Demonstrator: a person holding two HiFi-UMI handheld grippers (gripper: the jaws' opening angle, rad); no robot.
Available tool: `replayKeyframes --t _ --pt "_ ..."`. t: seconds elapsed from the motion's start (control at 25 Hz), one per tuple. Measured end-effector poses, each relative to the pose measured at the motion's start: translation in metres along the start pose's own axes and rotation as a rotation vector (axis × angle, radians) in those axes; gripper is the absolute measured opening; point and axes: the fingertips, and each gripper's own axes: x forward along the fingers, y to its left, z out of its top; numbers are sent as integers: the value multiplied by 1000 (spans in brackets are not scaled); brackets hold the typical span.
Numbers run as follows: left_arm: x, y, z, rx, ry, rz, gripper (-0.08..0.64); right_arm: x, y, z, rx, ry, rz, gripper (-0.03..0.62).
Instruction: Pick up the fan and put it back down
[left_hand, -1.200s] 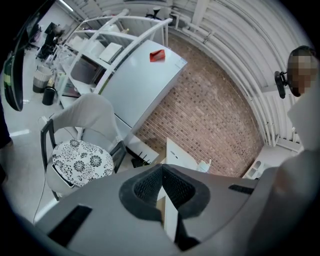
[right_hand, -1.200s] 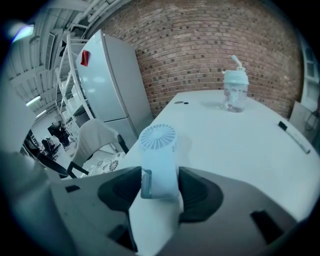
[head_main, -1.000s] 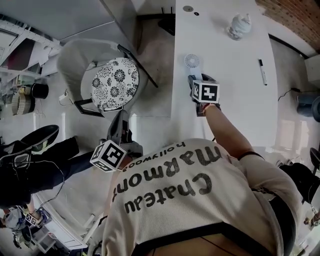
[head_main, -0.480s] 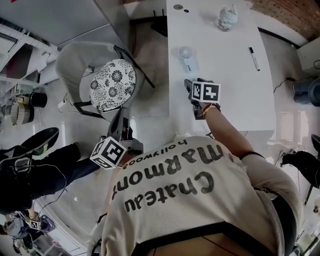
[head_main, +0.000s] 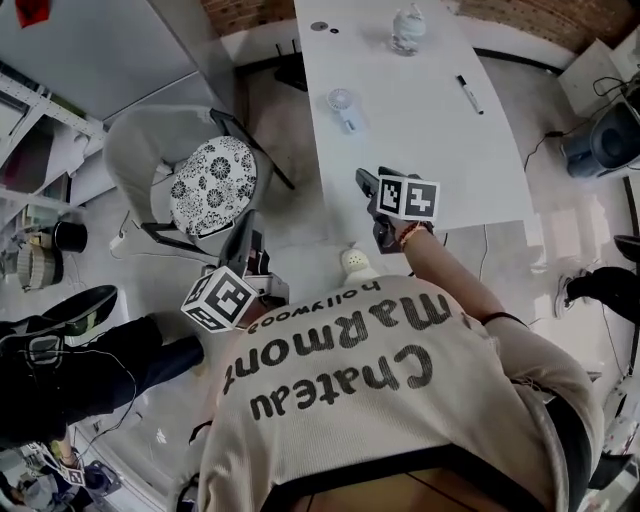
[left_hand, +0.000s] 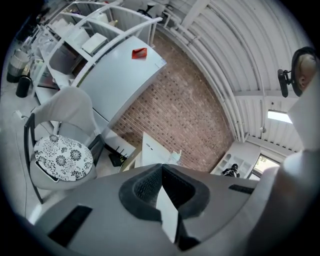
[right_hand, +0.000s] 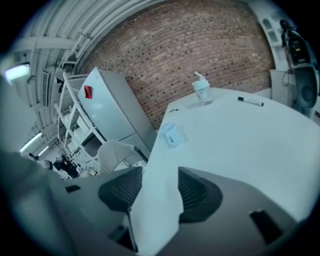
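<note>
Nearest the camera was the person's pale printed shirt (head_main: 380, 400), filling the bottom of the head view. Just beyond it, on the left, the left gripper (left_hand: 161, 167) was held over the floor. It pointed toward a chair (head_main: 210, 185) with a flower-patterned cushion. Its jaws were clenched, tips meeting, and nothing was caught between them.

On the right, the right gripper (right_hand: 160, 172) was held above the near end of a white table (head_main: 440, 150). It was angled down along the tabletop. Its jaws stood apart and were closing, with only bare tabletop showing in the gap. It grasped nothing.

Farther along the table lay the fan (head_main: 342, 106), a small white hand fan. It rested flat on the tabletop close to the left edge, its round head toward the far end. It was well apart from both grippers and touched by neither. A black pen (head_main: 470, 93) lay across from it near the right edge.

At the far end of the table stood a clear pump bottle (head_main: 405, 28), upright. Behind the table rose a brick wall (right_hand: 200, 45). To the left of that wall stood a tall white cabinet (left_hand: 120, 75) with a small red tag on its face.
</note>
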Motion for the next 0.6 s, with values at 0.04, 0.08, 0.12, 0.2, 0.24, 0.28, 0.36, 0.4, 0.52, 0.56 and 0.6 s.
replayKeyframes --t 0.04,0.08,0.12,0.2,0.24,0.28,0.36,0.4,0.52,0.56,0.6 --pt "-3 -3 -2 5 2 -14 0 -9 3 -1 15 -24 10 230" --pt "-7 -6 -4 9 4 -27 0 -19 7 -2 31 -45 20 230" --pt "-12 -8 -5 14 6 -38 0 -28 11 -3 45 -64 29 230" --pt "-20 -12 -7 25 12 -59 0 -45 20 -4 62 -99 44 223" --pt "-24 -14 -8 31 15 -69 0 -54 25 -5 70 -116 52 213" --pt "-28 -17 -9 35 17 -80 0 -63 30 -6 81 -134 63 201" --pt "-36 -23 -12 43 20 -104 0 -81 40 -6 118 -172 96 181" --pt "-40 -27 -13 49 21 -118 0 -91 45 -6 136 -193 114 170" --pt "-53 -39 -18 70 27 -151 0 -122 60 -2 151 -263 149 131" --pt "-57 -42 -19 75 29 -159 0 -131 64 0 146 -286 154 116" --pt "-61 -45 -20 78 30 -166 0 -140 69 2 143 -308 159 104"
